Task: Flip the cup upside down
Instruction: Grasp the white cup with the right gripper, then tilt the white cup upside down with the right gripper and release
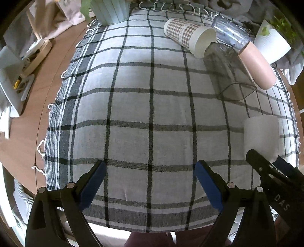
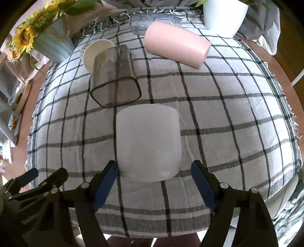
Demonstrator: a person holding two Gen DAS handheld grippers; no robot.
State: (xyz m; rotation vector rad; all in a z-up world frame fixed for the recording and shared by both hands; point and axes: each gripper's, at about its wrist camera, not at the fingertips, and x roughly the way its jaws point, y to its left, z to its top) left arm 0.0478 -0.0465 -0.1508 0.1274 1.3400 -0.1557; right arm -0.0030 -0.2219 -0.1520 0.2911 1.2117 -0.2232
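Left wrist view: we log the left tool [image 1: 150,182] with its blue pads spread wide over bare checked cloth [image 1: 133,106] on the counter [image 1: 22,144], grasping nothing; we read it as parked clear so the other side can work. At far right stands the frosted white cup [image 1: 261,136], with the right tool [image 1: 266,165] reaching in just beside its lower edge. Behind lie four others on their sides, apparently a queue: gingham paper cup [image 1: 188,37], smoky square tumbler [image 1: 226,72], pink cup [image 1: 256,64], clear tumbler [image 1: 230,34].

Right wrist view: we list the white cup [image 2: 148,142] standing centred between the released pads of the right tool [image 2: 153,171], left pad at or near the wall, right pad apart. Whether its mouth faces up or down we cannot tell; the top looks closed, perhaps. The tool is level and low, squared to the cup's base. Sunflower pot [image 2: 51,43] and white planter [image 2: 224,17] sit at the cloth's far corners.
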